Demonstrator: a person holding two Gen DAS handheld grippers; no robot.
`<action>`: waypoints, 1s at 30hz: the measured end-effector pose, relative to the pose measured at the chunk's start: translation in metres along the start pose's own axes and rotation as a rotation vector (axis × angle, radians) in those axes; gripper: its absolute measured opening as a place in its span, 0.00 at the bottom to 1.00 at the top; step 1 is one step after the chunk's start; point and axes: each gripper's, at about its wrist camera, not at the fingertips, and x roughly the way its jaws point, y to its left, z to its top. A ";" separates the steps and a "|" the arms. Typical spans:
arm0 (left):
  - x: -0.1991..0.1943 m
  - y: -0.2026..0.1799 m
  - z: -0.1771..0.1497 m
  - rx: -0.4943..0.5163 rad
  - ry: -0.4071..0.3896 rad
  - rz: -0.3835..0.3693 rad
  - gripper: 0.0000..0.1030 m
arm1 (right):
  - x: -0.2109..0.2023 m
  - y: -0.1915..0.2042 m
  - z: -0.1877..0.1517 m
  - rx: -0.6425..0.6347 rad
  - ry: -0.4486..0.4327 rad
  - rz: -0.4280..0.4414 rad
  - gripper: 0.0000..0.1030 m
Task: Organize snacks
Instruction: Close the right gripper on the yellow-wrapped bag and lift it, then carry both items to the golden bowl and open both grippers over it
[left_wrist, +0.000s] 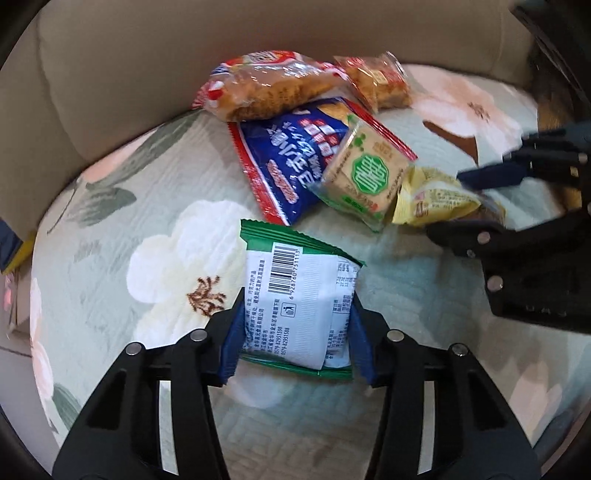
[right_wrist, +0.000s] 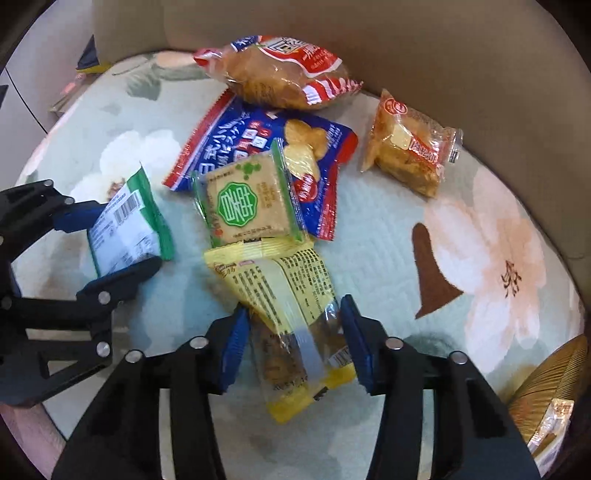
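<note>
Floral cushion (right_wrist: 480, 229), six snack packets: green packet (left_wrist: 299, 306) in left fingers (left_wrist: 231, 350), yellow packet (right_wrist: 291, 314) in right fingers (right_wrist: 352, 343).

Home: floral quilted cushion (right_wrist: 480, 236), beige sofa back (left_wrist: 110, 74).

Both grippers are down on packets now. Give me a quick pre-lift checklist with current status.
1. Left gripper jaws pressed against the green packet: ok.
2. Right gripper jaws closed firmly on the yellow packet: cannot tell.
3. Green packet apart from the pile: ok.
4. Yellow packet clear of the cracker packet: not ok, its top edge meets it.
5. The two grippers apart from each other: ok.
</note>
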 end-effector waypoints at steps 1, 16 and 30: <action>-0.001 0.001 0.001 -0.006 -0.007 0.010 0.48 | -0.004 0.000 0.000 0.011 -0.006 0.012 0.44; -0.024 0.033 -0.019 -0.152 -0.077 0.040 0.48 | -0.060 -0.009 0.002 0.107 -0.190 0.121 0.43; -0.110 -0.043 0.048 -0.158 -0.276 -0.179 0.48 | -0.198 -0.146 -0.068 0.492 -0.509 -0.185 0.43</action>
